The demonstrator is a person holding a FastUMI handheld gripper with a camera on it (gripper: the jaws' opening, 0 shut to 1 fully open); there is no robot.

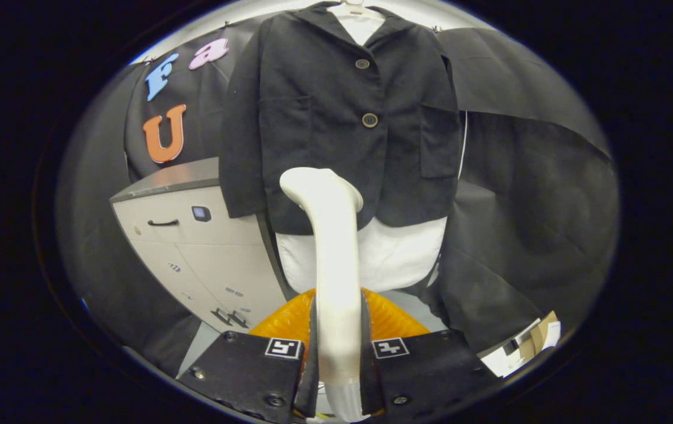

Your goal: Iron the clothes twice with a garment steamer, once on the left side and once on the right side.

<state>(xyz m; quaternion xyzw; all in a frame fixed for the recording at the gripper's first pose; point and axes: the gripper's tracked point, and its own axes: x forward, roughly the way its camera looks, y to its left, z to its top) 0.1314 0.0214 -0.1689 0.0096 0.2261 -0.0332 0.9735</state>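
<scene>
The gripper (337, 347) points forward, both fingers apparently pressing a white handle (336, 277) between them.

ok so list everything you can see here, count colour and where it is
jacket: 1, black, hanging beyond the fingers, front closed by two buttons
hanger: 1, white, at the jacket's collar
white garment: 1, white, showing below the jacket's hem and at its collar
garment steamer: 1, white, handle clamped between the fingers, head up in front of the jacket's lower hem
cabinet: 1, pale grey with darker top, beside the jacket, dark handles on its front
orange object: 1, orange, ribbed, just ahead of the fingers behind the steamer; cannot tell what it is
cardboard and paper bits: a few, brown and white, low against the black cloth
gripper: 1, black, both fingers pressed on the steamer's handle
</scene>
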